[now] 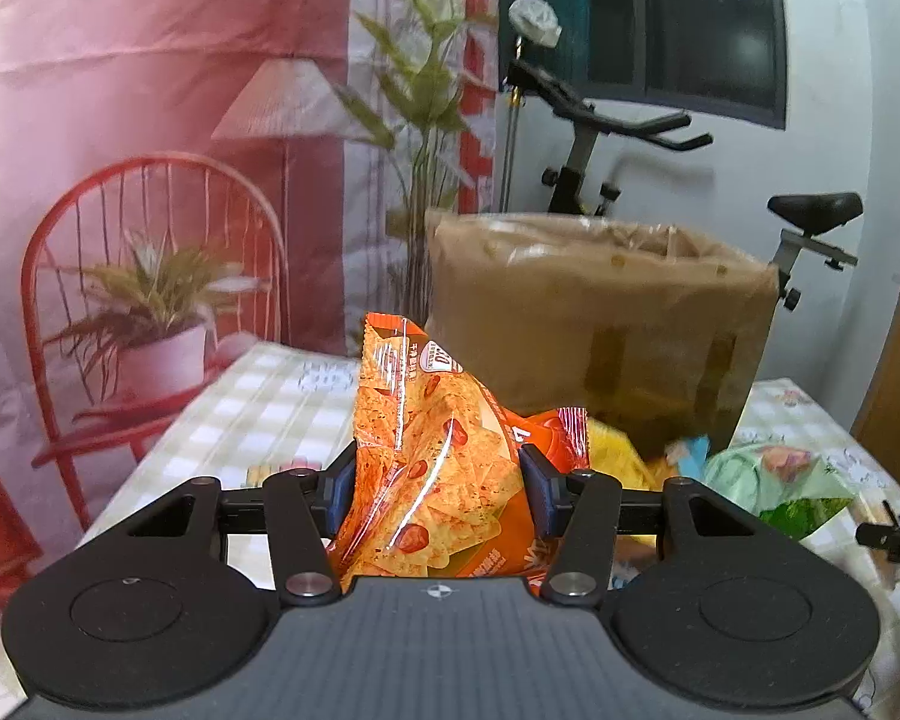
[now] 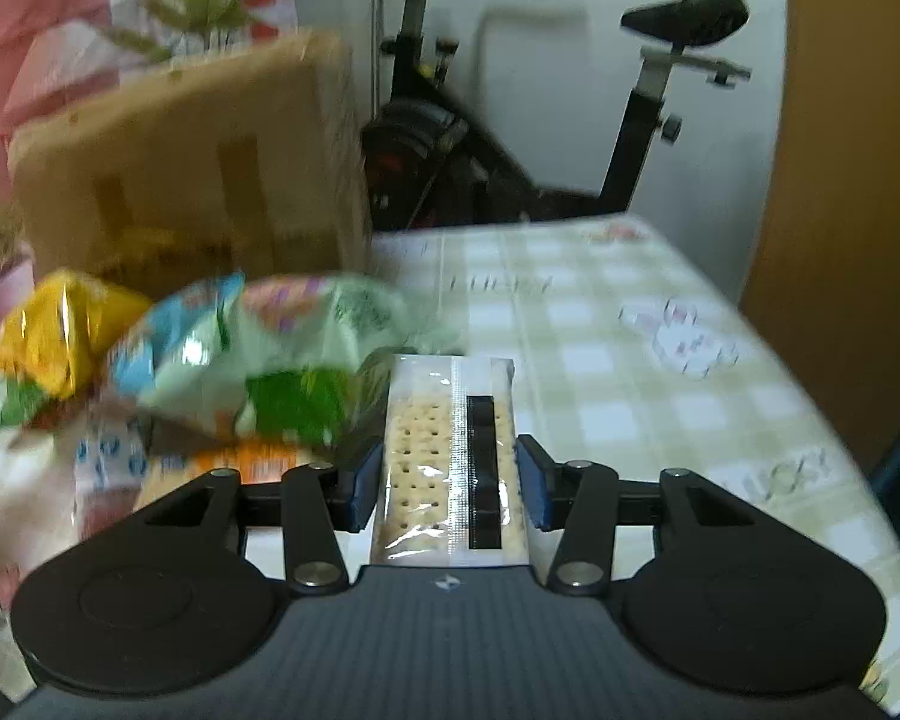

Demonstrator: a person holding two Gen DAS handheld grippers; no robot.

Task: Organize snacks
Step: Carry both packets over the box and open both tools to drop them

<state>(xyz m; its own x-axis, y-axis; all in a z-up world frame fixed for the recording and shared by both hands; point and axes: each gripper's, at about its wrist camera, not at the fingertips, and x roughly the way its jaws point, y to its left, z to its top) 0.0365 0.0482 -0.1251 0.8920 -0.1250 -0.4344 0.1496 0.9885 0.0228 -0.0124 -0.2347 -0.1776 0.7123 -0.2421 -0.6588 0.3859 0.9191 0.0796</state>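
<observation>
Chips first: in the left wrist view the left gripper (image 1: 437,483) points forward and slightly downward over the tabletop (image 1: 258,402), its jaws pressed in on both sides of an orange chip bag (image 1: 432,456), which stands upright between the blue pads and crumples where they pinch it. The bag's top corner rises toward a brown paper bag (image 1: 600,324) that stands open-topped just behind it on the checked cloth. To the right of the held bag lie a yellow packet (image 1: 615,450) and a green snack bag (image 1: 774,480), close together near the paper bag's foot. An exercise bike (image 1: 618,138) stands behind the table. In the right wrist view the right gripper (image 2: 449,480) tilts more steeply down at the tabletop (image 2: 600,372), and its jaws sit at a middling width with a clear-wrapped cracker pack (image 2: 444,456) lengthwise between them; the left pad touches its edge, and whether the right pad presses I cannot tell. Left of it a blurred heap of snacks holds the green snack bag (image 2: 306,348) and yellow packet (image 2: 60,330), in front of the brown paper bag (image 2: 198,168).
</observation>
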